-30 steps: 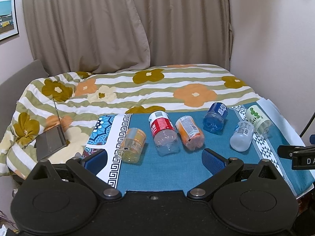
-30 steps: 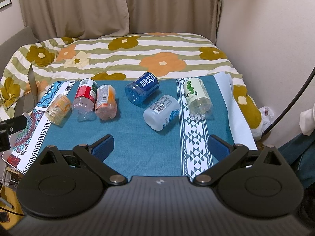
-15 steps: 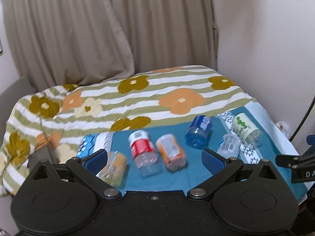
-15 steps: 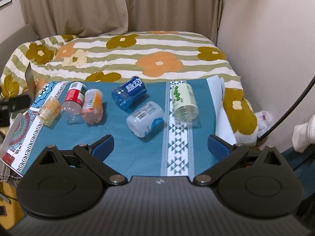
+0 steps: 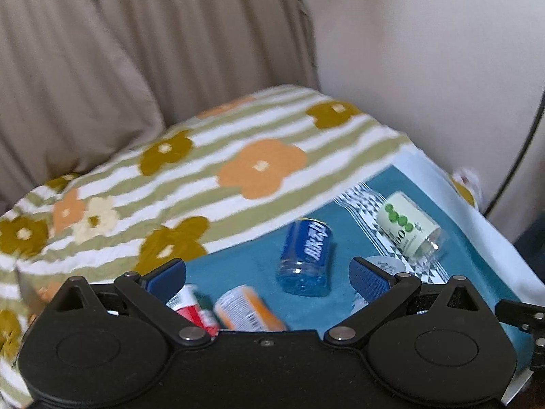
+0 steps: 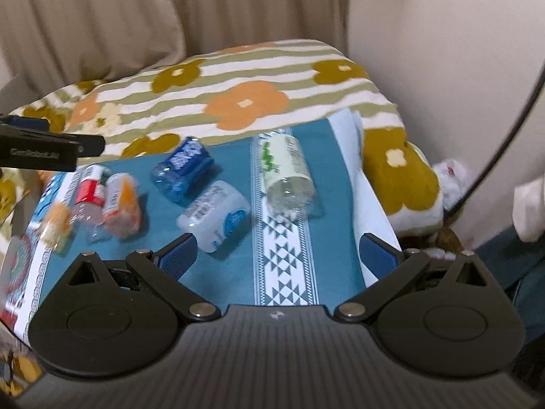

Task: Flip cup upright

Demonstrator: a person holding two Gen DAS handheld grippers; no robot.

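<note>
Right wrist view: right tool [image 6: 277,254] hovers wide above the lying cups [image 6: 287,170]; left tool [image 5: 269,274] likewise wide

Six cups lie on their sides on one teal cloth [image 6: 327,211]: a green-label cup [image 6: 284,170], a blue cup [image 6: 185,168], a white cup [image 6: 214,216], an orange cup [image 6: 122,204], a red-label cup [image 6: 88,197] and a yellowish cup [image 6: 56,226] at the far left. The left wrist view shows only five of them, some partly hidden. There are two hand-held grippers, one floral quilt [image 6: 245,78] and one beige curtain [image 6: 136,13].
</note>
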